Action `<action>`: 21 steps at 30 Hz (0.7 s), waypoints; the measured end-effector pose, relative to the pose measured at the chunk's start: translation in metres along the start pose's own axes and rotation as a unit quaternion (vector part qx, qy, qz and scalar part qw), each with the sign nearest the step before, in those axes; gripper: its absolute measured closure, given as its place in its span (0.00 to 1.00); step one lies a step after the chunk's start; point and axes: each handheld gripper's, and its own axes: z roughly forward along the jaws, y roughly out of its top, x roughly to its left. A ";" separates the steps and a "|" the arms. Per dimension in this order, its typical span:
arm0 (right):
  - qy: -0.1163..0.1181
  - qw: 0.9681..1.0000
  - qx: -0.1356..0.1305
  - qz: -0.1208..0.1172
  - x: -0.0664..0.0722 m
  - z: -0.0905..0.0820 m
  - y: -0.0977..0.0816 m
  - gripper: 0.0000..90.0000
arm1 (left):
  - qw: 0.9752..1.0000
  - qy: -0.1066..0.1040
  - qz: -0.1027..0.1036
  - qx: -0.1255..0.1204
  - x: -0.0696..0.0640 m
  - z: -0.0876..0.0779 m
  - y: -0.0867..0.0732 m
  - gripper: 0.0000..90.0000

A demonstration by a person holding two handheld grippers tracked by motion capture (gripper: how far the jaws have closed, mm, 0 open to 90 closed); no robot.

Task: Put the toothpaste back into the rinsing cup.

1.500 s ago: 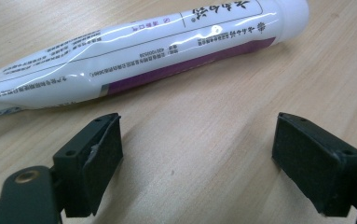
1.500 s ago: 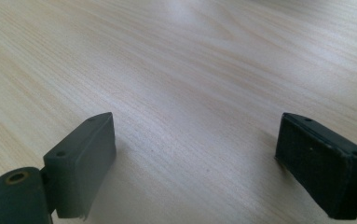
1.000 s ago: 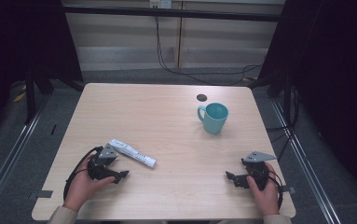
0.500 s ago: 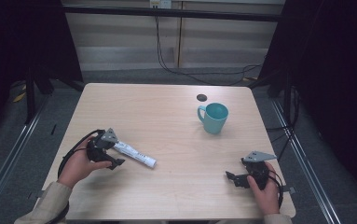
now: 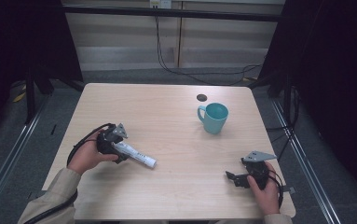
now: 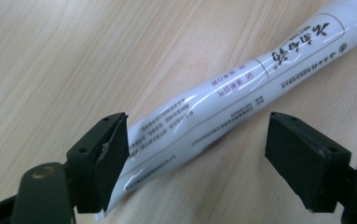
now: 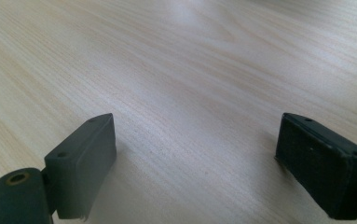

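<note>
Both tools wide open | left tool (image 6: 197, 156) straddles tube (image 6: 241, 88) | right tool (image 7: 197, 163) over bare table (image 5: 167, 107) | mug (image 5: 213, 118) apart

High view overhead, facing forward-down; both gripper views close, low over shared table (image 5: 167, 112).

The long white plastic tube (image 6: 241, 98), lying slantwise from lower left to upper right of the left gripper view, bears the only print. Near its upper right end stand large black brush-style East Asian characters beside a small round emblem, with rows of fine black print below them. Toward the middle sits a short reddish line and more fine print; all of it is too small or blurred to read.
</note>
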 end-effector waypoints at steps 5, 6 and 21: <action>0.000 1.000 0.000 0.000 0.000 0.000 0.000 0.13 | 1.000 -0.010 0.012 0.005 0.001 0.008 0.004 0.24; 0.000 1.000 0.000 0.000 0.000 0.000 0.000 0.13 | 1.000 -0.014 0.010 0.007 0.001 0.010 0.005 0.24; 0.000 1.000 0.000 0.000 0.000 0.000 0.000 0.13 | 0.999 -0.026 0.032 0.007 0.002 0.016 0.007 0.22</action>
